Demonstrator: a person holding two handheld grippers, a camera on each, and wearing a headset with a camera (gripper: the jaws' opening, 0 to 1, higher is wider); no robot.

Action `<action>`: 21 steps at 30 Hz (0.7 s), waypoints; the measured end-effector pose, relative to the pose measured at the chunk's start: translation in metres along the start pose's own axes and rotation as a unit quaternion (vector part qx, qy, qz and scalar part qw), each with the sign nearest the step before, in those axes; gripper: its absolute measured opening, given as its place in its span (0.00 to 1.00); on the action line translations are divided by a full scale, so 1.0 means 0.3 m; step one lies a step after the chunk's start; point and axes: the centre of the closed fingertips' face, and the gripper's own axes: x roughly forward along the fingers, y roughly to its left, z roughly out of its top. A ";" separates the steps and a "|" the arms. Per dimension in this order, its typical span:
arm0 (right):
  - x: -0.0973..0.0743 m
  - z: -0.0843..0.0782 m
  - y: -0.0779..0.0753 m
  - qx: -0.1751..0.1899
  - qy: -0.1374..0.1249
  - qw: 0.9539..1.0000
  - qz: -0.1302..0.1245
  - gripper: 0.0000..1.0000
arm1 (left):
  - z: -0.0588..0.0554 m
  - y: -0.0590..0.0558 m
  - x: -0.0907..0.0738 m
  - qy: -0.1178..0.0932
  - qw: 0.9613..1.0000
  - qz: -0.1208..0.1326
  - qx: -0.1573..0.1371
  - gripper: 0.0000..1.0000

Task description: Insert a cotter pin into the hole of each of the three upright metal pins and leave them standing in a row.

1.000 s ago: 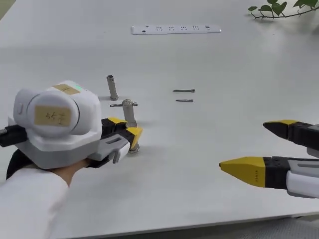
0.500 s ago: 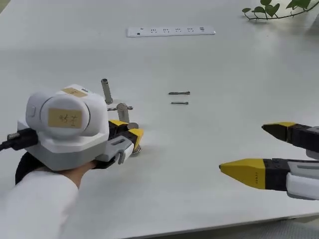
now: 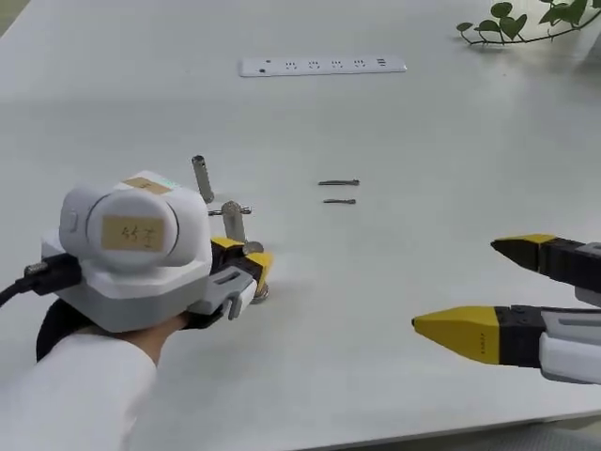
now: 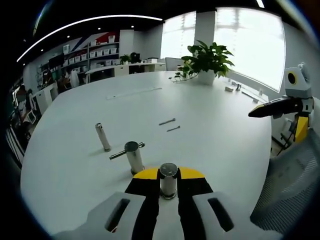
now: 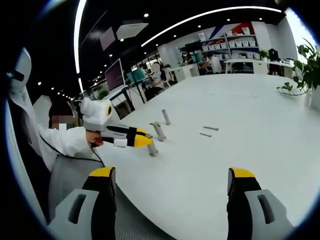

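The left gripper [image 3: 249,268] is by the left part of the table's near edge. Its jaws are closed on the nearest pin [image 4: 168,180], which stands up straight between the yellow tips. Just behind it stands the middle pin [image 3: 233,221], with a cotter pin [image 4: 119,154] stuck through its top. The far pin [image 3: 201,178] stands a bit further toward the far edge. The three pins make a row going away from the near edge.

To the right, near the middle of the table, two loose cotter pins [image 3: 338,182] lie flat, side by side. They are well apart from both grippers.

The right gripper [image 3: 457,285] is by the right part of the near edge. Its jaws are wide open and hold nothing.

The table [image 3: 423,132] is white and smooth. A white power strip [image 3: 322,66] lies near the far edge. A green plant [image 3: 526,17] sits at the far right corner. In the left gripper view, shelves [image 4: 87,50] and big bright windows [image 4: 250,40] are in the room behind the table.
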 end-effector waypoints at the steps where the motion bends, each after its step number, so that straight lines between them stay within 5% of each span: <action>1: 0.001 -0.001 0.001 0.000 0.001 1.000 0.001 0.91 | 0.000 -0.002 0.000 0.001 1.000 0.000 0.003 0.09; 21: 0.006 -0.007 0.010 0.003 0.001 1.000 0.001 0.91 | -0.013 -0.006 -0.005 -0.004 1.000 0.020 -0.005 0.10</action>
